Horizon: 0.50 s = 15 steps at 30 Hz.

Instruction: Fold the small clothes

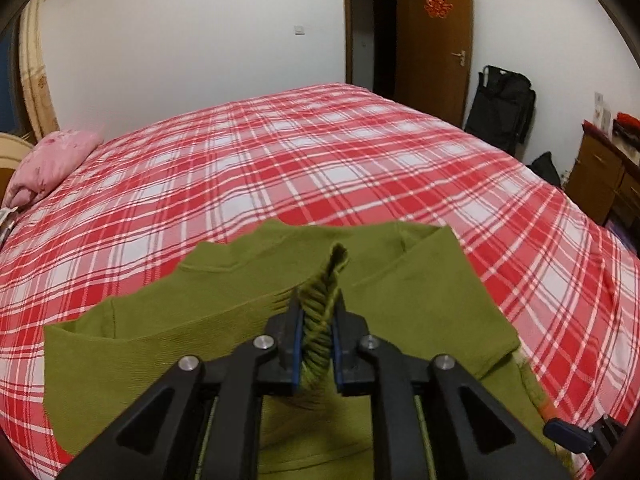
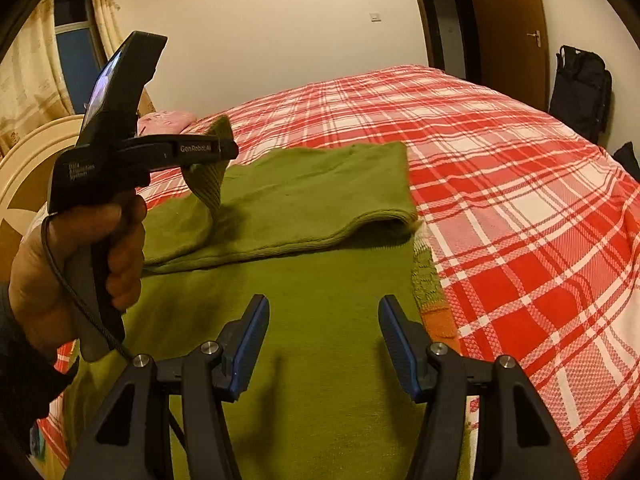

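Sweater [image 2: 320, 208] on bed | left tongs [image 1: 318, 304] angled down, pinching ribbed fold; right tongs [image 2: 324, 344] spread

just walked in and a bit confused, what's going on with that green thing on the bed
A person is folding a small green sweater on a bed with a red plaid sheet, using a hand-held gripper in each hand. The left gripper is pinching a bunched ribbed edge of the sweater and holds it raised above the part already folded over. The right gripper hangs open over the flat near part of the sweater, holding nothing. The fold is partly done; the pinched edge has not been laid down yet.
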Available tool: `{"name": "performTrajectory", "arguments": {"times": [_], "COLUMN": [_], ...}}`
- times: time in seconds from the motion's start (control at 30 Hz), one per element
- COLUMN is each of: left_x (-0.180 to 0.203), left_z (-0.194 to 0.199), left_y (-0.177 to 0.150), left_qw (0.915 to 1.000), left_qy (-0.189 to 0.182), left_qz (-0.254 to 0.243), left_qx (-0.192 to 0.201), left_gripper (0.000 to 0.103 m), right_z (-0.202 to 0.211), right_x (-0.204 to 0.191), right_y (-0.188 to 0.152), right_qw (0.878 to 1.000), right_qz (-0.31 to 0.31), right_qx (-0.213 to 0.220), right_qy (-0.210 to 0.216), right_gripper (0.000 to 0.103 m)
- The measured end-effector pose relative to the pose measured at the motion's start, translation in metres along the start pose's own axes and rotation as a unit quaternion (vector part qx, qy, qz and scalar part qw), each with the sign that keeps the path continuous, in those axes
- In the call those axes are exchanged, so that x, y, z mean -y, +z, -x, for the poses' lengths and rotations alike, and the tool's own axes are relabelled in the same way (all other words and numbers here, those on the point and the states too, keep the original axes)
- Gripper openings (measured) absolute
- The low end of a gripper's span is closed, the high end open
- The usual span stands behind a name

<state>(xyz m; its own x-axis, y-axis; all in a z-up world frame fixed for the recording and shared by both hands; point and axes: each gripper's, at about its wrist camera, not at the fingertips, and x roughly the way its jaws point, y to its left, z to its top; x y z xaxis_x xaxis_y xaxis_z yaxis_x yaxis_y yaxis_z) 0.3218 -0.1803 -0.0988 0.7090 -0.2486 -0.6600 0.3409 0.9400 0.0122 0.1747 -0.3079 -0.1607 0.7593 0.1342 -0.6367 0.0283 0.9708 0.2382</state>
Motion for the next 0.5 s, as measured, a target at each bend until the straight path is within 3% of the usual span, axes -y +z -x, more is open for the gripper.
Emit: {"name": "performTrajectory", "arguments": {"times": [0.07, 0.13, 0.2, 0.27, 0.33, 0.5], "left_x": [0.002, 0.000, -0.004, -0.016, -0.032, -0.093], "left_z": [0.006, 0.016, 0.024, 0.035, 0.044, 0.057], "left_y": [0.001, -0.003, -0.008, -0.019, -0.033, -0.079], "left_qw": [1.0000, 0.9996, 0.9991, 0.9984, 0.9967, 0.9888], "left_qy": [0.000, 0.004, 0.015, 0.025, 0.050, 0.136], "left_qz": [-0.007, -0.016, -0.027, -0.040, -0.056, -0.061], "left_qx": [0.007, 0.021, 0.030, 0.032, 0.029, 0.003], "left_gripper": [0.029, 0.057, 0.065, 0.066, 0.074, 0.077], "right_z": [-0.002, -0.003, -0.004, -0.006, -0.006, -0.002], "right_x": [0.002, 0.003, 0.004, 0.005, 0.006, 0.001], "right_y": [-0.001, -0.002, -0.003, -0.003, -0.005, -0.005], "right_qw": [1.000, 1.000, 1.000, 1.000, 1.000, 1.000], "right_qz": [-0.001, -0.003, -0.003, -0.003, -0.004, 0.006], "right_qx": [-0.002, -0.005, -0.004, -0.004, -0.004, 0.007], "right_qy": [-0.003, -0.004, -0.005, -0.006, -0.006, 0.011], "right_gripper": [0.058, 0.058, 0.058, 0.058, 0.058, 0.058]}}
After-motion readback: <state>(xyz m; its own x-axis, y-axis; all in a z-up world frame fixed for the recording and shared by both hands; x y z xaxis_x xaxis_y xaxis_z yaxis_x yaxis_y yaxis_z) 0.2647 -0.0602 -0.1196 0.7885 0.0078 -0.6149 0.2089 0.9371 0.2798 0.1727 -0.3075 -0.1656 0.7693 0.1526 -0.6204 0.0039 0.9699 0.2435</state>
